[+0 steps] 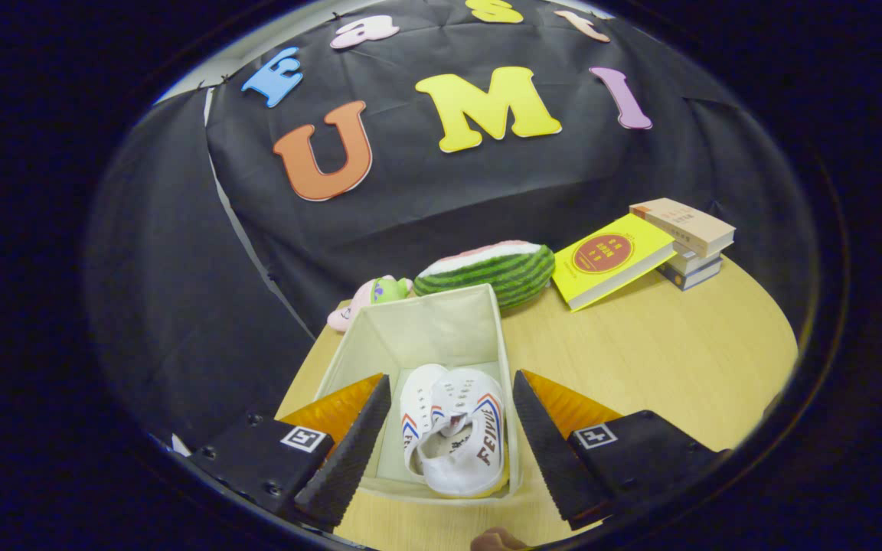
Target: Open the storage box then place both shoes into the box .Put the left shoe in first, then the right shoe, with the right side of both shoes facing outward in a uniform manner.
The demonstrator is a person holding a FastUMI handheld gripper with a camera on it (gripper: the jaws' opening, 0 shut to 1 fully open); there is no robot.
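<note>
**Claw spread above the filled box**

The claw [445,436] hung spread wide, gripping nothing. Between its fingers lay 2 white shoes [452,440] inside the open storage box [418,329] on the wooden surface [655,360]. Beyond sat a watermelon plush [491,272], a pink toy [368,298] and books [640,249].

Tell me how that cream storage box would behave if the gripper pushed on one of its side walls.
The storage box looks like thin fabric with its top rim bowing slightly, so a wall would probably flex inward rather than resist. It seems light, holding only the white shoes, so it may slide on the smooth wooden table. The gripper hangs open above it, fingers straddling the box.
</note>
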